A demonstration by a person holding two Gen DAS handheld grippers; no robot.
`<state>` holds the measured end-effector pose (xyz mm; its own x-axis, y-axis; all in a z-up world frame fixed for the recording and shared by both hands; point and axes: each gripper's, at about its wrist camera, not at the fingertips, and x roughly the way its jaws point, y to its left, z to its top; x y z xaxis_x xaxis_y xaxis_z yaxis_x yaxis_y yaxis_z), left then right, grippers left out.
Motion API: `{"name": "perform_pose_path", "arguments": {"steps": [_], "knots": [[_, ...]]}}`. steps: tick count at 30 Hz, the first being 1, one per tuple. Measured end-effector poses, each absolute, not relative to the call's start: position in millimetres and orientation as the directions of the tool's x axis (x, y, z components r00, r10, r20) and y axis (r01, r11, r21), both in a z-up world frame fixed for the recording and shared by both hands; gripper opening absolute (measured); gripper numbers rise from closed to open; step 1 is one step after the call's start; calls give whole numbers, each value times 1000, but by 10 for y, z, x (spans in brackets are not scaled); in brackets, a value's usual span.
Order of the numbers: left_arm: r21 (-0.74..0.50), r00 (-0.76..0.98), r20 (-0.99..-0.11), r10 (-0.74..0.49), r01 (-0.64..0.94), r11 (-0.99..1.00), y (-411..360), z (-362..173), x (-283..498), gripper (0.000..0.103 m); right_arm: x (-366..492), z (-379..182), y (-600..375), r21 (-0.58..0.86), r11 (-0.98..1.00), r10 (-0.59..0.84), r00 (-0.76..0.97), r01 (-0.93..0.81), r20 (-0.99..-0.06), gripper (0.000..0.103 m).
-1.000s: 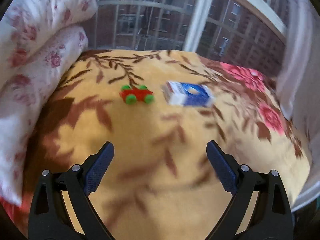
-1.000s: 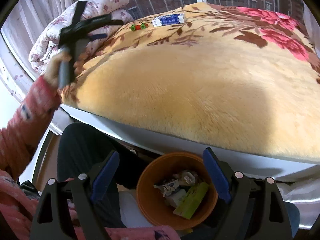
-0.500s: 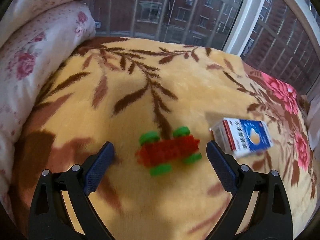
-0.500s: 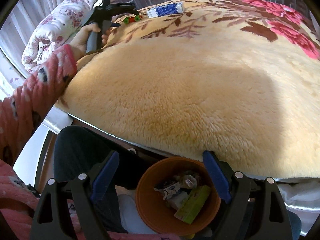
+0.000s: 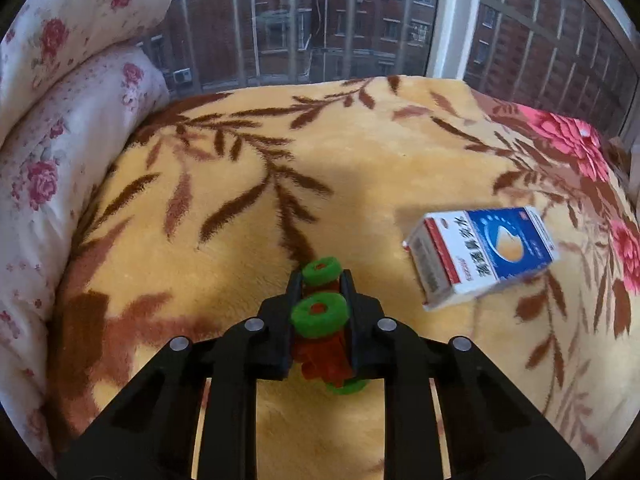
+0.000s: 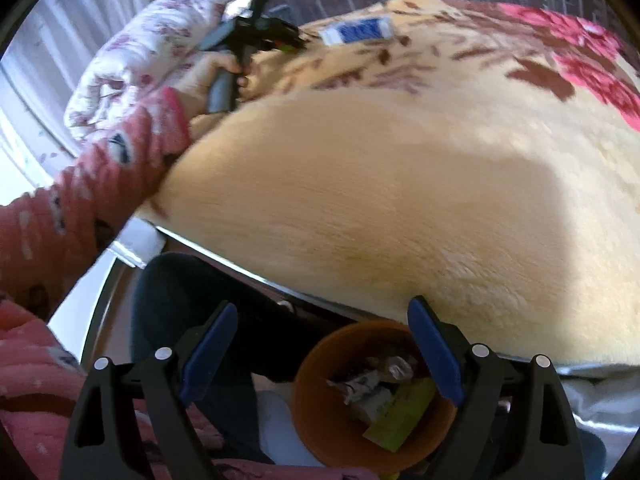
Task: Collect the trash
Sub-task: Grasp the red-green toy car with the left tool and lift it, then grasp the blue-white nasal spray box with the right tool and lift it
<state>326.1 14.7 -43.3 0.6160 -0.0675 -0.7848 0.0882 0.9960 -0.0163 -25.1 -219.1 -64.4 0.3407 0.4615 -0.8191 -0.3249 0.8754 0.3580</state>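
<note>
My left gripper (image 5: 320, 280) is shut on a red toy car with green wheels (image 5: 319, 314) on the yellow flowered blanket (image 5: 240, 240). A blue and white carton (image 5: 480, 256) lies on the blanket to the right of it. In the right wrist view the left gripper (image 6: 296, 43) shows far off at the bed's far side, with the carton (image 6: 358, 31) beside it. My right gripper (image 6: 324, 340) is open and empty, hovering above an orange bin (image 6: 316, 412) that holds wrappers and a green packet.
A rolled white quilt with pink roses (image 5: 52, 120) lies along the bed's left side. A window with bars (image 5: 320, 20) stands behind the bed. The bed's metal edge (image 6: 280, 284) runs just beyond the bin. The person's pink sleeve (image 6: 80, 200) reaches across the left.
My left gripper moved forward over the toy car and shut on it. The right gripper stayed open above the bin and shifted slightly.
</note>
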Motion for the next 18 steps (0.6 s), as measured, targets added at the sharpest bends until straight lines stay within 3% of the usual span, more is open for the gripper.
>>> {"name": "perform_pose_path", "arguments": {"steps": [9, 18], "knots": [[-51, 626, -772, -110, 110, 993, 207, -304, 2977, 19, -82, -267, -2070, 354, 841, 513, 397, -408, -761, 86], [-83, 630, -762, -153, 138, 987, 435, -150, 2353, 19, 1190, 51, -1627, 33, 847, 390, 576, -531, -719, 89]]}}
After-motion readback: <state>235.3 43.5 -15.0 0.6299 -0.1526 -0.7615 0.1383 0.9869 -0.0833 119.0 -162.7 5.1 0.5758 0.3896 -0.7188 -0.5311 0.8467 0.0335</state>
